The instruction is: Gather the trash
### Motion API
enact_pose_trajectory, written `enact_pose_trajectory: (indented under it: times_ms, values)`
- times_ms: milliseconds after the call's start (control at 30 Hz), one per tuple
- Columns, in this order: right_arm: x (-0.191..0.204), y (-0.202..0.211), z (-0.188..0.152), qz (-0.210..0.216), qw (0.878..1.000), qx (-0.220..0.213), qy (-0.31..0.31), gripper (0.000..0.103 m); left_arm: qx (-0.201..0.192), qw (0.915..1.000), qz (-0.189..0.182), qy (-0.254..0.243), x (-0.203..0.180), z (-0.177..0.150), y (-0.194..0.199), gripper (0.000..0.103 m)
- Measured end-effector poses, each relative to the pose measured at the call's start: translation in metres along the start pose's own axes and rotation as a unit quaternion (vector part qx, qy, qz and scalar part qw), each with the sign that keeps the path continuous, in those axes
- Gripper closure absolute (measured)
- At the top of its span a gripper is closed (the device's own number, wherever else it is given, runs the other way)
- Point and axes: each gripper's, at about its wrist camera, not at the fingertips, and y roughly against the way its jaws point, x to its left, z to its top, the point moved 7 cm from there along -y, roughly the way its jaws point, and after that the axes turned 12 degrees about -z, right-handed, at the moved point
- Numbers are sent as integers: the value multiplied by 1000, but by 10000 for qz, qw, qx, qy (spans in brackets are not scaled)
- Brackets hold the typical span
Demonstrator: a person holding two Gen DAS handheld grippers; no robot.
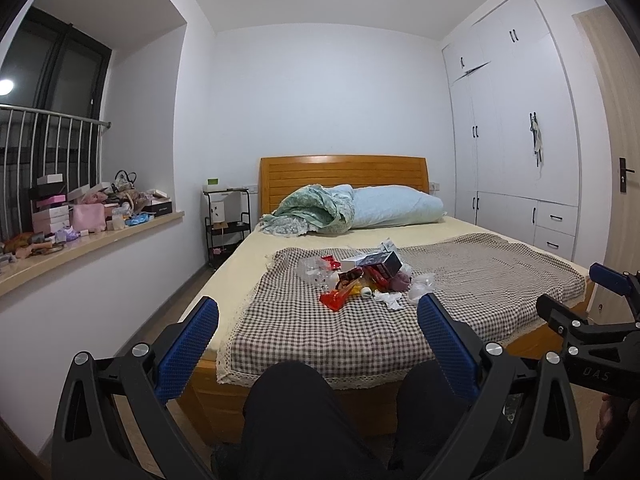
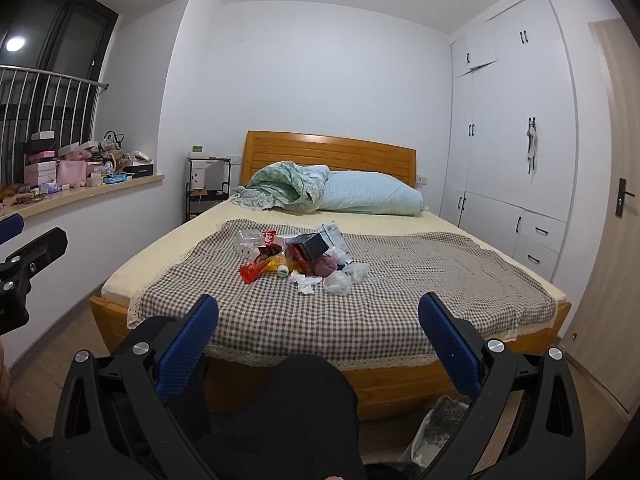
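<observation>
Nearest of all, a person's dark-trousered knees [image 1: 288,408] fill the space below and between the spread fingers of the left gripper [image 1: 318,320], which holds nothing. The right gripper [image 2: 318,320] is likewise wide apart and empty, held level beside the left one; each shows at the edge of the other's view. Below the right gripper, toward its right finger, a patterned bag or cloth [image 2: 438,424] lies on the floor, though what it is cannot be told for sure.

Ahead of both grippers is the foot of the bed [image 1: 208,372], covered by a checked cloth [image 1: 304,332]. Further ahead, on the middle of that cloth and well apart from either gripper, sits the trash pile [image 1: 360,276]: a red wrapper [image 1: 334,300] at the near left, crumpled white tissue [image 1: 388,299] at the near right, and behind them clear plastic wrap [image 1: 310,270] and a dark box [image 1: 386,262], all heaped touching one another.

Beyond the pile lie a green quilt [image 1: 312,212] and a pillow [image 1: 396,208] against the headboard. Far off to the left is a cluttered windowsill [image 1: 92,240]; to the right, a white wardrobe [image 1: 516,140].

The collecting looks not yet begun: every piece still lies on the bed, nothing is gripped, and both grippers have the whole reach forward left to make.
</observation>
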Motion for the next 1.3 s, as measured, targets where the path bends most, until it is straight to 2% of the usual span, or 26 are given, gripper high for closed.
enact_pose_trajectory:
  times_ms: [233,367,667,767,833,867,933,1033,1100,1267,1300]
  values:
    - [4,-37,2,54,10000,57,-41,7,155,9999,-44,48,7,0,-43,7]
    - [3,-65,4,39,9999,131,-77,7,352,9992,-126,123,14,-1,-81,7]
    - [5,-138,3,101,9994,326,-71,7,593,9981,-47,140,32,3,-162,7]
    - [6,-157,6,30,9996,282,-31,7,893,9957,-116,193,38,-4,-199,7]
    - [10,-168,8,174,9996,199,0,7,1045,9941,-87,291,44,-9,-215,7]
    - [16,-176,7,342,9990,262,88,7,1115,9930,-72,395,49,-12,-225,7]
    - [29,-199,-2,620,9955,691,192,7,1233,9908,-57,554,58,-17,-239,7]
    - [44,-229,-16,1065,9861,1273,-88,7,1293,9894,0,659,71,-21,-261,7]
    - [57,-243,-20,1276,9808,1456,-242,7,1321,9893,51,622,79,-23,-276,7]
    - [105,-295,-29,1431,9728,1776,-407,8,1548,9852,195,714,104,-34,-314,7]
    - [119,-310,-32,1486,9696,1888,-467,11,1584,9843,209,752,109,-35,-318,7]
